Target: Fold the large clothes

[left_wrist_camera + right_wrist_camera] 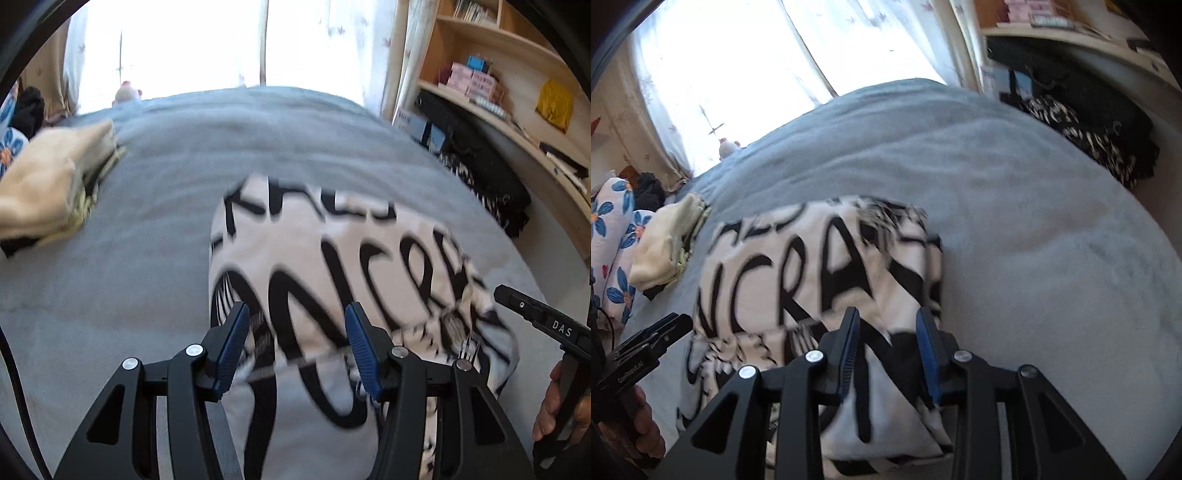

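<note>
On the grey bedspread (155,229) lay the folded white garment (314,251), its big black letters blurred, with "NCR" about all that could be read. "DAS" showed on the right gripper (888,343) body at the left view's 4 o'clock. Bare bedspread stretched toward 12 and 3 o'clock; a cream folded pile (48,184) sat at 10. Both the left gripper (295,343) and the right hovered over the garment's near edge, jaws parted, pinching nothing.
</note>
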Tool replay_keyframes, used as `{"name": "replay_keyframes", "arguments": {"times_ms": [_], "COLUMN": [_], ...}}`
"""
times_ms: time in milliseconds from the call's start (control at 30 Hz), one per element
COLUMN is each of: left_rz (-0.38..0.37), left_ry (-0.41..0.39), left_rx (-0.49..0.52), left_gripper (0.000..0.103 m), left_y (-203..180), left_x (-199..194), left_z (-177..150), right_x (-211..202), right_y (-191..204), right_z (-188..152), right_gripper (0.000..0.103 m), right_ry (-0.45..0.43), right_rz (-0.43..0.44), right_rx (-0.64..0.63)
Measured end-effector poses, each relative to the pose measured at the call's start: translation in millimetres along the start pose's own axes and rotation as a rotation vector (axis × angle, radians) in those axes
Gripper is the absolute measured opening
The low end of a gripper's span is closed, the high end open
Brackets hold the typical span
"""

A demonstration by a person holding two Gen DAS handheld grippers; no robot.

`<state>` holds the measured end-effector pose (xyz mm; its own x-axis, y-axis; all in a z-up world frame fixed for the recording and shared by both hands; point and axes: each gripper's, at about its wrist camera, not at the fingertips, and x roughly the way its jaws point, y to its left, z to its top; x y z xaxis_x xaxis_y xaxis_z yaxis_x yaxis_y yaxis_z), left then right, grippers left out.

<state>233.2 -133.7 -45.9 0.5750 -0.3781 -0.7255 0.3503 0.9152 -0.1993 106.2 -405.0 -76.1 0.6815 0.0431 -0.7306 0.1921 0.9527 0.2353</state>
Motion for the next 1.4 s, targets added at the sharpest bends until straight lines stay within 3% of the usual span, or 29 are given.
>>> {"name": "replay_keyframes", "arguments": {"times_ms": [133,300,367,433,467,600,867,967,1000,1033,1100,1267,1400], "left_rz": [0.005,0.042,0.062,0.06,0.048,0.025,0.019,0.026,0.026,0.03,0.067,0.088,0.057], "left_ry": [0.0,0.025,0.04,0.069,0.085,0.125,0.112,0.12,0.123,0.126,0.11,0.08,0.071], "left_rx": [0.012,0.034,0.054,0.043,0.032,0.021,0.031,0.016,0.007,-0.011,-0.033,0.002,-0.014], "left_gripper": [0.015,0.015,0.015,0.015,0.015,0.015,0.015,0.022,0.031,0.052,0.077,0.078,0.078], "left_y": [-6,-11,-11,-6,-4,3,3,1,0,-1,-4,-16,-19], "left_x": [17,57,69,79,85,104,101,92,88,83,69,36,10], "left_z": [20,33,33,33,33,30,29,30,31,31,31,29,27], "right_x": [15,50,71,93,100,116,111,99,94,87,77,47,24], "right_y": [24,42,43,31,26,-1,-5,0,3,6,12,25,34], "right_z": [24,42,43,39,38,33,38,41,40,40,37,34,31], "right_gripper": [0.032,0.032,0.032,0.031,0.02,0.009,0.012,0.014,0.015,0.016,0.017,0.017,0.017], "right_ry": [-0.032,-0.022,0.021,0.069,0.096,0.141,0.16,0.162,0.159,0.157,0.155,0.135,0.127], "right_rz": [0.06,0.107,0.049,-0.07,-0.078,-0.012,0.017,0.015,0.017,0.024,0.036,0.047,0.044], "right_rx": [-0.03,-0.083,-0.123,-0.144,-0.128,-0.021,0.01,0.018,0.014,0.008,-0.006,-0.043,-0.067]}}
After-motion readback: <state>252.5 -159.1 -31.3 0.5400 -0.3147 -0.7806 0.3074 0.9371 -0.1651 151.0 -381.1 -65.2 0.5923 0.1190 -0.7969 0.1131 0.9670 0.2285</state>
